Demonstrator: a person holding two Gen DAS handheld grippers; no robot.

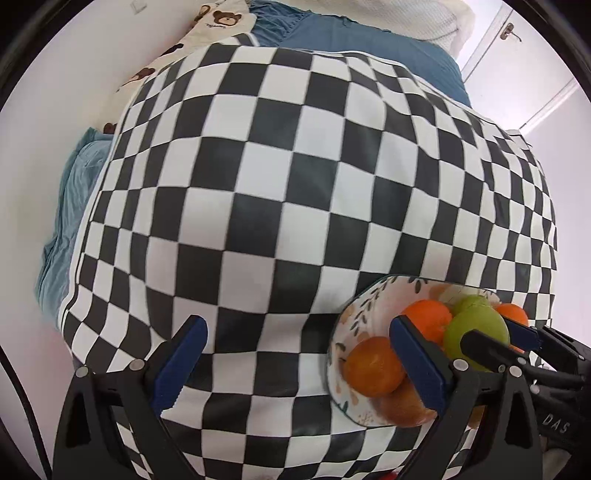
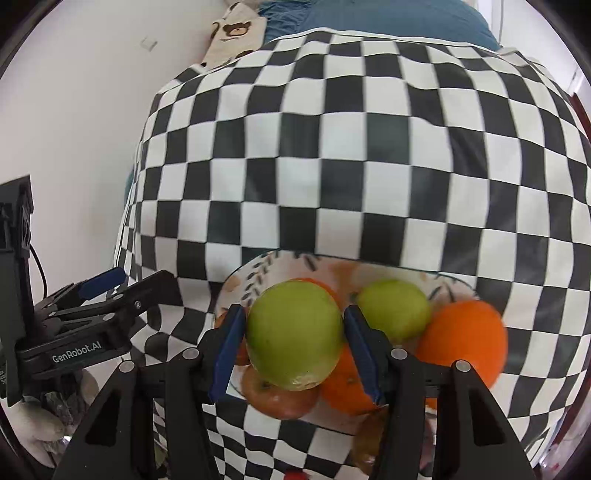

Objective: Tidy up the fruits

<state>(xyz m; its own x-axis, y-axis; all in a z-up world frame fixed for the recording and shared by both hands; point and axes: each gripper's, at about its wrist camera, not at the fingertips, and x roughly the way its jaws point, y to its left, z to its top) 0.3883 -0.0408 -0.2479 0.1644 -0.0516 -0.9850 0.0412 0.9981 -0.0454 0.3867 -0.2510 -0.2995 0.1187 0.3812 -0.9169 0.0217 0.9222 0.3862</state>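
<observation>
In the right gripper (image 2: pixel 293 314): pinches a green apple (image 2: pixel 295 332) at its widest part, one blue pad on each side, jaws at a middling width. Hangs just above the patterned plate (image 2: pixel 258 273), over the heap of fruit. Looks like the lift-out step.

To do it well: raise straight up before moving sideways, since the apple sits low against a reddish apple (image 2: pixel 280 400) and an orange (image 2: pixel 343 387) directly beneath (a sideways drag likely rolls them). Squeeze evenly; smooth round skin, apt to slip out forward if the pads tilt.

Just to the right on the plate: a second green apple (image 2: pixel 393 308), and beside that a large orange (image 2: pixel 465 339), close to the right-hand finger. Clear these first.

With the left gripper (image 1: pixel 297 325): spread wide, nothing between the fingers, pointing down at the checked cloth (image 1: pixel 277 166) just beside the plate. Better held where it is, or used to steady the rim, than brought across the lifting path.

Beyond: plenty of bare checked cloth for setting fruit down, no second dish in sight. Further off, blue bedding (image 1: pixel 351 40), a bear-print fabric (image 1: pixel 221 18) and a door handle (image 1: pixel 509 33), well apart from the work.
</observation>
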